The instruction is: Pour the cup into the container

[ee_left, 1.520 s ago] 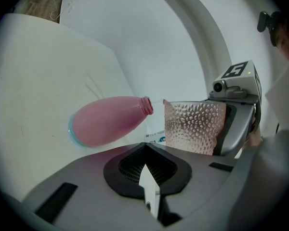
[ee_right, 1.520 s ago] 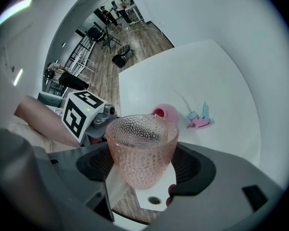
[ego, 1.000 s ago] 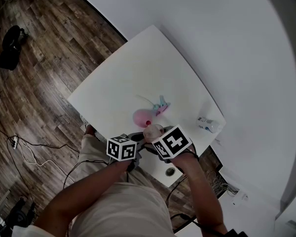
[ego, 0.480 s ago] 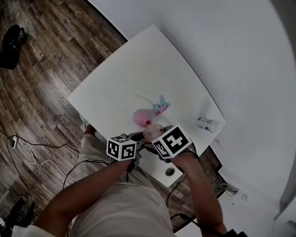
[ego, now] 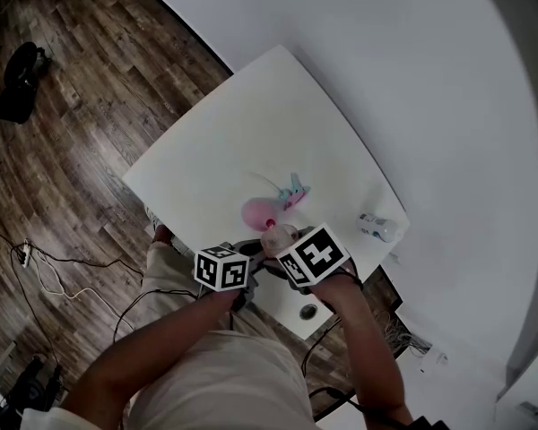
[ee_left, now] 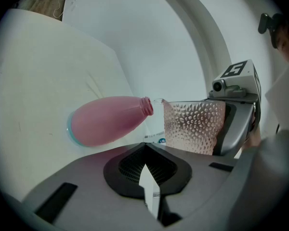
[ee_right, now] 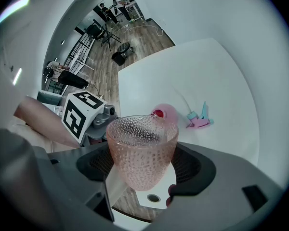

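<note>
A pink bottle-shaped container (ego: 258,211) stands on the white table (ego: 251,133) near its front edge. My right gripper (ego: 283,245) is shut on a pink dimpled glass cup (ee_right: 142,148) and holds it just off the table edge. The cup's rim sits right next to the container's narrow mouth (ee_right: 158,113). In the left gripper view the cup (ee_left: 194,126) is beside the container's neck (ee_left: 146,106). I cannot make out what is inside the cup. My left gripper (ego: 243,251) is shut with nothing in it, close to the left of the cup.
Small pink and teal pieces (ego: 294,192) lie just behind the container. A clear plastic bottle (ego: 378,227) lies at the table's right corner. Wooden floor with cables (ego: 45,267) surrounds the table. The person's legs are close under the front edge.
</note>
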Action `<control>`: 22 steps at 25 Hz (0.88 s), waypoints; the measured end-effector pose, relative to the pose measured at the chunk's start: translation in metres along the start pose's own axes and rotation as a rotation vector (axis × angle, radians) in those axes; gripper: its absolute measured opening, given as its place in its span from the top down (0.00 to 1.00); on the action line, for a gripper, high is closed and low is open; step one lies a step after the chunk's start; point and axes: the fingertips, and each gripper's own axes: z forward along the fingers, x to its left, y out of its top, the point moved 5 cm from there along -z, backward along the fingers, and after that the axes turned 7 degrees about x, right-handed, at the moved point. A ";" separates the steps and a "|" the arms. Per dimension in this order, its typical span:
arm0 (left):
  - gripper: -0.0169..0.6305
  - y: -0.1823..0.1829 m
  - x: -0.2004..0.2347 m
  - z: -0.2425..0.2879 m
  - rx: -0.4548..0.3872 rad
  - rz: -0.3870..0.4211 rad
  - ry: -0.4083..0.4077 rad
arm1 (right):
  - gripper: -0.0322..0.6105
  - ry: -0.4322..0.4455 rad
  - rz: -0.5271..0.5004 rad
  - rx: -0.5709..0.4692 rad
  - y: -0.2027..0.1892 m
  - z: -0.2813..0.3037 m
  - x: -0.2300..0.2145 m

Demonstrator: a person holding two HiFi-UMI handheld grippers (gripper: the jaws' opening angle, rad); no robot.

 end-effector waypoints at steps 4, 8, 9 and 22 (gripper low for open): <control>0.96 -0.001 0.000 -0.001 0.003 0.000 0.000 | 0.38 0.002 0.001 0.003 0.000 0.000 0.001; 0.96 -0.001 0.000 -0.001 0.007 0.001 -0.003 | 0.38 0.003 0.001 0.011 0.001 0.001 0.002; 0.96 -0.001 0.000 -0.001 0.009 0.002 -0.003 | 0.38 0.003 0.001 0.013 0.001 0.001 0.001; 0.96 0.002 0.000 0.001 0.015 0.010 -0.006 | 0.38 0.005 -0.010 0.031 0.004 0.000 -0.001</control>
